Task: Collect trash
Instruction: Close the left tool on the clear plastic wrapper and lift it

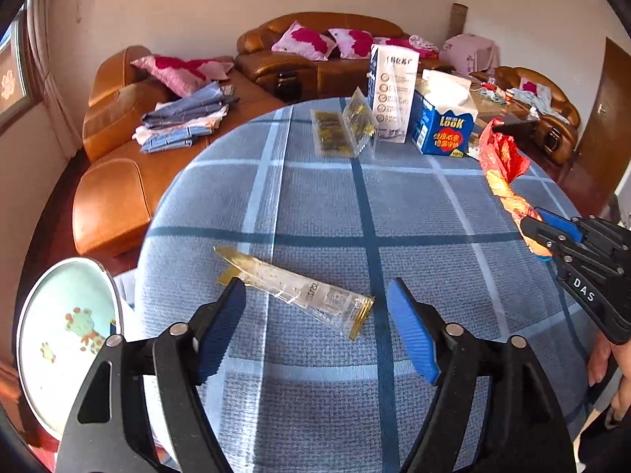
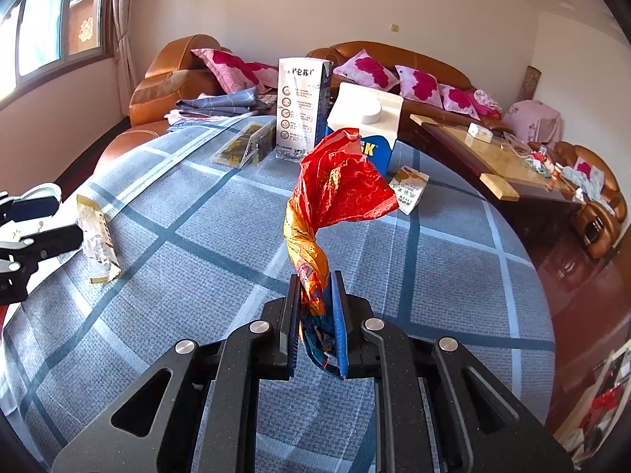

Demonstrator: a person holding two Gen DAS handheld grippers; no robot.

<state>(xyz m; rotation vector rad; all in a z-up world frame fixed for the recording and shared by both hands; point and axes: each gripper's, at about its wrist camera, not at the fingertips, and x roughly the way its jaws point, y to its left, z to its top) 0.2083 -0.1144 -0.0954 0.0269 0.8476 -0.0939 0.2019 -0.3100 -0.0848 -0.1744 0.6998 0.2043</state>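
Observation:
My right gripper (image 2: pixel 315 280) is shut on a crumpled red and orange wrapper (image 2: pixel 335 193) and holds it above the blue plaid table; it also shows in the left wrist view (image 1: pixel 503 169). My left gripper (image 1: pixel 315 291) is open, its fingers either side of a clear and gold wrapper (image 1: pixel 299 287) lying flat on the table. That wrapper also shows in the right wrist view (image 2: pixel 96 236). A small white and orange packet (image 2: pixel 410 187) lies beyond the red wrapper.
Two clear gold-print packets (image 1: pixel 343 130), a tall white carton (image 1: pixel 392 92) and a blue and white carton (image 1: pixel 443 122) stand at the table's far side. A round bin with a giraffe picture (image 1: pixel 67 339) sits left of the table. Brown sofas stand behind.

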